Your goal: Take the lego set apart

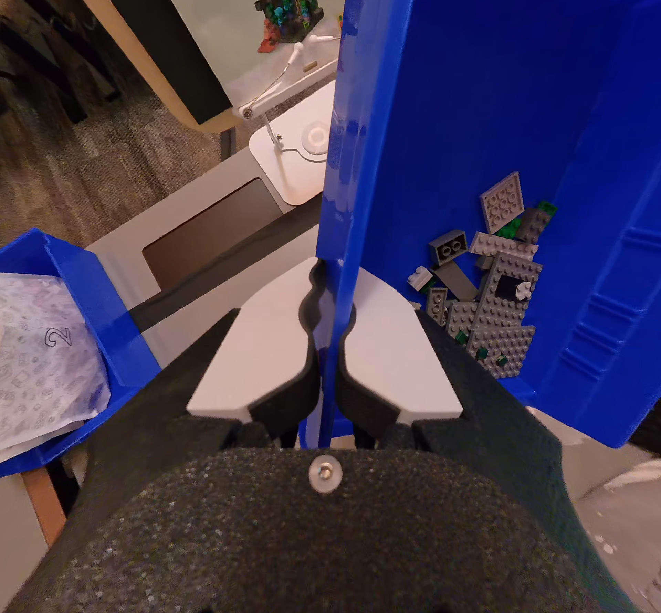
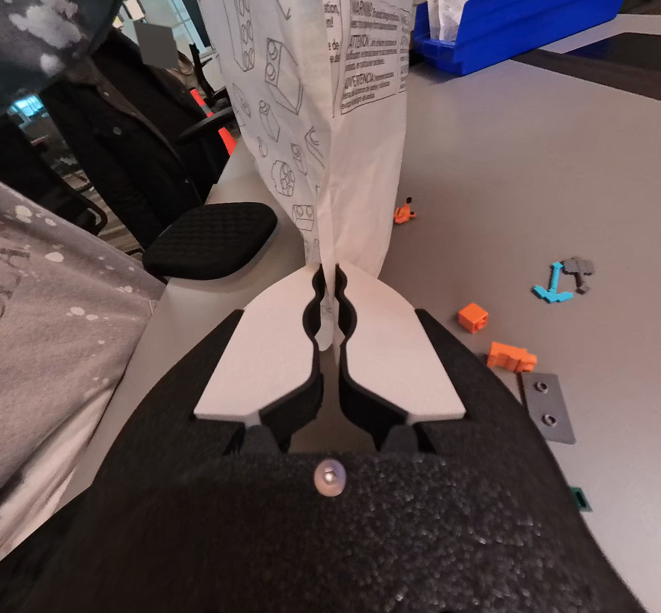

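The left gripper [image 1: 327, 295] has its fingers [image 1: 264, 356] clamped on the side wall of a blue plastic bin [image 1: 483, 113], which fills the right half of its view, tipped so that its inside faces the camera. Only this view shows what lies in it: a heap of grey lego plates and bricks [image 1: 497, 295] with a few green bits, gathered at centre right of the frame. At lower left sits a second blue bin [image 1: 93, 295] holding a printed paper bag [image 1: 39, 352], and at the top stands a box picturing a built lego model [image 1: 286, 2].

The right wrist view looks elsewhere. The right gripper [image 2: 329, 290] has its fingers [image 2: 272, 352] pinched together on a white printed paper bag [image 2: 304, 95] that rises up the middle of the frame. On the grey tabletop [image 2: 518, 166] at right lie loose pieces: an orange cube brick [image 2: 473, 317], an orange bracket piece [image 2: 510, 356], a small orange figure part [image 2: 404, 213], a turquoise pickaxe [image 2: 552, 284] touching a dark grey piece [image 2: 579, 272], and a grey two-hole plate [image 2: 547, 406]. A blue bin with paper bags [image 2: 529, 23] occupies the upper right. A person in a dark jacket [image 2: 118, 123] stands at upper left.
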Available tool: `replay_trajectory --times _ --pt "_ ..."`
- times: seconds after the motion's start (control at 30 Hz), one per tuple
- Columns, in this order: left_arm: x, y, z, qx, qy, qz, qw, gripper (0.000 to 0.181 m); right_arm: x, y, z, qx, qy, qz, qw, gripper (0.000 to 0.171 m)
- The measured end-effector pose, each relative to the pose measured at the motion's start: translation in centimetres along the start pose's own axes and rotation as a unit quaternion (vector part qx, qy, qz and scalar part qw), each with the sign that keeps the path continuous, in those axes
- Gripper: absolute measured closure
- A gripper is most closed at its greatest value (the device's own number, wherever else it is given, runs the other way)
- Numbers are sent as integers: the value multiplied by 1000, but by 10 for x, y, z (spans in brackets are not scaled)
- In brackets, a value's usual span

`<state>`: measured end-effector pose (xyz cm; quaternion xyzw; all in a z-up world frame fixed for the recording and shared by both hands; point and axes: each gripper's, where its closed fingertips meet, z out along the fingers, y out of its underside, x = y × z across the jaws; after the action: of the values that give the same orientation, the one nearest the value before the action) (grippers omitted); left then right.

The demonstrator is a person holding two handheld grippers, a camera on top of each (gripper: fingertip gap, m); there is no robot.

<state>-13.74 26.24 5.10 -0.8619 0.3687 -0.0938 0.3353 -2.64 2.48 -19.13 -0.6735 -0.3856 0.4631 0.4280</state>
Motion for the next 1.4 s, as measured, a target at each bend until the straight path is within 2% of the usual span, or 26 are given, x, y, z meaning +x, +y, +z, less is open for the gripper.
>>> replay_trajectory --times 0.23,0.5,0.8,1.1,1.4 --pt "10 9 3 31 -25 5 999 176 7 1 3 -7 15 -6 1000 167" --pt "26 12 -15 99 -58 28 993 176 15 1 0 -6 34 13 999 167" --pt "23 12 -37 117 -43 14 992 175 23 11 -2 -31 50 31 998 168" --pt "33 21 -26 115 -21 15 993 175 30 16 -4 -40 60 72 995 169" --pt "43 15 -42 143 -4 17 990 176 35 18 -6 -43 65 88 993 171"
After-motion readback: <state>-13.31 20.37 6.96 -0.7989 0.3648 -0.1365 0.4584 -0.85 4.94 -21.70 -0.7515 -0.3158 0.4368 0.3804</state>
